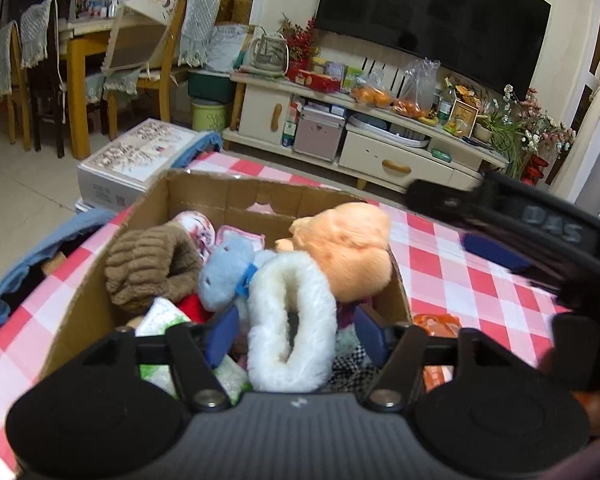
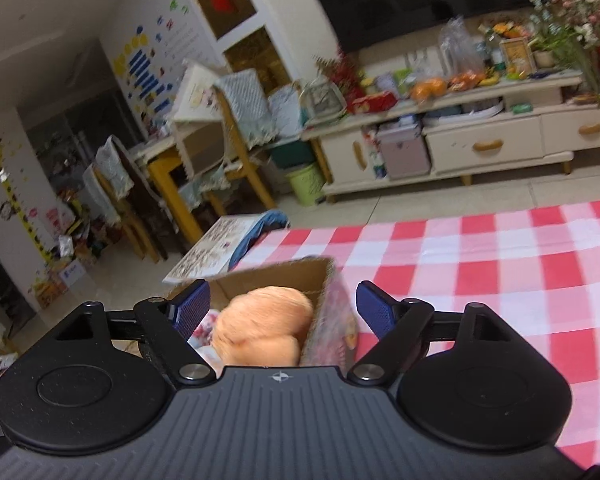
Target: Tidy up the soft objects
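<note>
A cardboard box [image 1: 220, 192] stands on the red-checked tablecloth and holds soft things: a brown ribbed plush [image 1: 152, 268], a light blue plush [image 1: 226, 276], an orange plush [image 1: 348, 252] and a white fluffy ring [image 1: 290, 320]. My left gripper [image 1: 294, 334] is open above the box, its blue pads on either side of the white ring, not pressing it. My right gripper [image 2: 284, 312] is open and empty, above the box [image 2: 324, 280] and the orange plush [image 2: 264, 328]. The right gripper's body shows in the left wrist view [image 1: 540, 236].
The checked table [image 2: 500, 264] stretches to the right of the box. An orange packet [image 1: 436, 324] lies beside the box's right wall. A blue bag [image 1: 24, 264] hangs off the table's left edge. A white carton [image 1: 136, 160], chairs and a TV cabinet [image 1: 380, 152] stand beyond.
</note>
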Motion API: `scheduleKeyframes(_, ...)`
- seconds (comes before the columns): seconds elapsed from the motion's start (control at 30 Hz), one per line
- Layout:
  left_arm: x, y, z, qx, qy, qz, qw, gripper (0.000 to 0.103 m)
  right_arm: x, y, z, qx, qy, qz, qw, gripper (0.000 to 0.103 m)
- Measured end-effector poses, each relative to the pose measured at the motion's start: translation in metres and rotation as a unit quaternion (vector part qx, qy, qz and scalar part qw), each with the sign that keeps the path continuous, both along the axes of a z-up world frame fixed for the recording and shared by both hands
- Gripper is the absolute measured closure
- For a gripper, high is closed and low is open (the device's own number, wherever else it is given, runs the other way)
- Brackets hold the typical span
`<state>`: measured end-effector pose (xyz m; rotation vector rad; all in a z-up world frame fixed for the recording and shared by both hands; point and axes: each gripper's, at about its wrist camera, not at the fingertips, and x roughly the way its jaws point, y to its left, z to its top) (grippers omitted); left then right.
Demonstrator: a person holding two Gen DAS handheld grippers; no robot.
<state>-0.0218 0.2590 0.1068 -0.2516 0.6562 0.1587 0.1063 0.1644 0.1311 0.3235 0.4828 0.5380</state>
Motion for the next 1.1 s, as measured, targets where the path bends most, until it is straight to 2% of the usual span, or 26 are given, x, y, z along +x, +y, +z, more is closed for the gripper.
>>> scheduleKeyframes(0.1,-0.006,-0.003,0.004,0.010,-0.007,0.006,0.9999,0.016,-0.020,-0.017,0.006,0.001,-0.013,-0.021,1.000,0.002)
scheduleKeyframes(0.27,-0.019,-0.009,0.012,0.036,-0.022,0.023,0.9988,0.004,-0.056,-0.041,0.007,-0.031,-0.031,-0.065,0.997,0.000)
scheduleKeyframes(0.47,-0.037,-0.019,0.017,0.048,-0.034,0.031,0.9978,0.001,-0.091,-0.067,0.011,-0.052,-0.012,-0.092,0.994,0.000)
scheduleKeyframes(0.63,-0.053,-0.036,0.019,0.064,-0.035,0.016,0.9972,0.001,-0.119,-0.083,0.016,-0.064,0.002,-0.100,0.993,0.000)
scheduleKeyframes(0.83,-0.083,-0.065,0.024,0.101,-0.042,0.000,0.9940,0.001,-0.143,-0.089,0.014,-0.101,0.003,-0.107,0.989,0.000)
scheduleKeyframes(1.1,-0.120,-0.079,0.040,0.115,-0.053,-0.005,0.9919,0.001,-0.184,-0.094,0.020,-0.124,-0.004,-0.097,0.987,0.000)
